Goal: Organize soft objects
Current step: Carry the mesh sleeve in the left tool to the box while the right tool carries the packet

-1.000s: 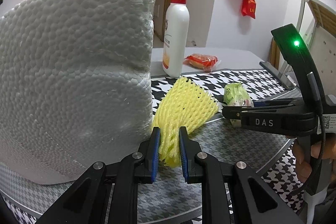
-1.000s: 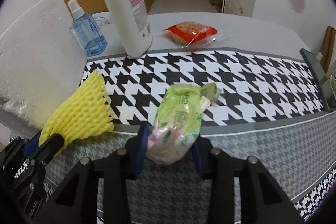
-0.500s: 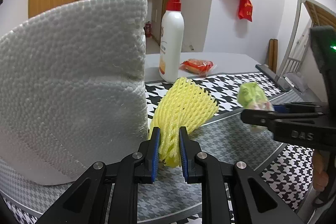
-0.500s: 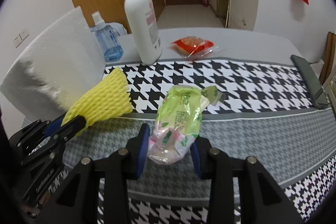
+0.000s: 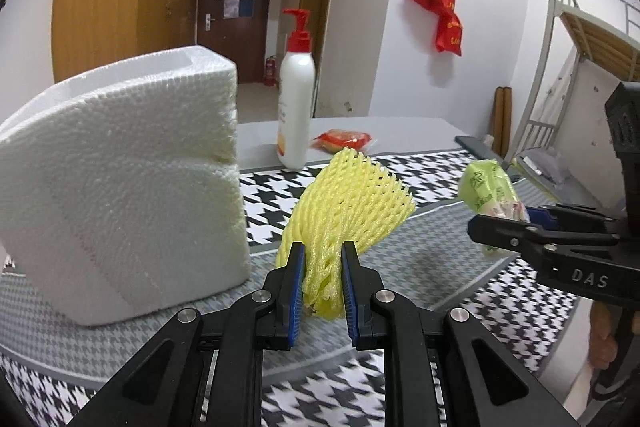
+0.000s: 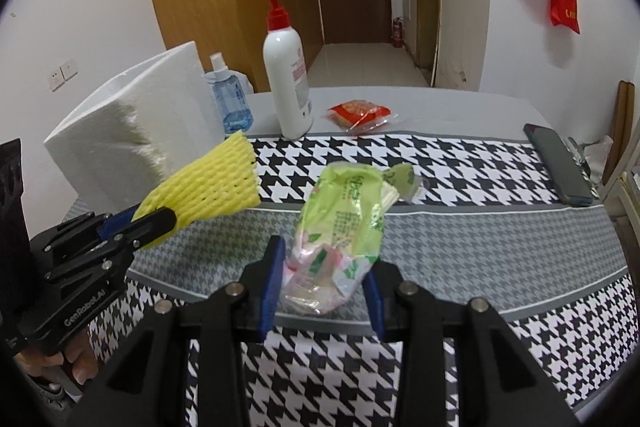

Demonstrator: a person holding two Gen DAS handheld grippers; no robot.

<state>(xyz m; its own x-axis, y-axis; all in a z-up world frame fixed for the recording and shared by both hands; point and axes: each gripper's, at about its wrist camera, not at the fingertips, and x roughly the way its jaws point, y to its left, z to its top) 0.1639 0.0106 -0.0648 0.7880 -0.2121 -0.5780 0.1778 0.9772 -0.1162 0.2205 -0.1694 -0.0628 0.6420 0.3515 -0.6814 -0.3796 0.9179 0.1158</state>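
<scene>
While pinched at its narrow end, yellow foam net [image 5: 346,211] clamped between nearly closed pads of left gripper [image 5: 322,283], fanned toward 12 o'clock, clear of the tablecloth [image 5: 420,263]. At 3 o'clock, right gripper [image 6: 322,287] part-closed on a green tissue packet [image 6: 344,219], also lifted. At 10 o'clock, white foam box [image 5: 120,187], open top. Beyond, pump bottle [image 5: 296,99] at 12 o'clock. Likely risks: slick packet wrapper slipping from the pads; net snagging on the box rim.
</scene>
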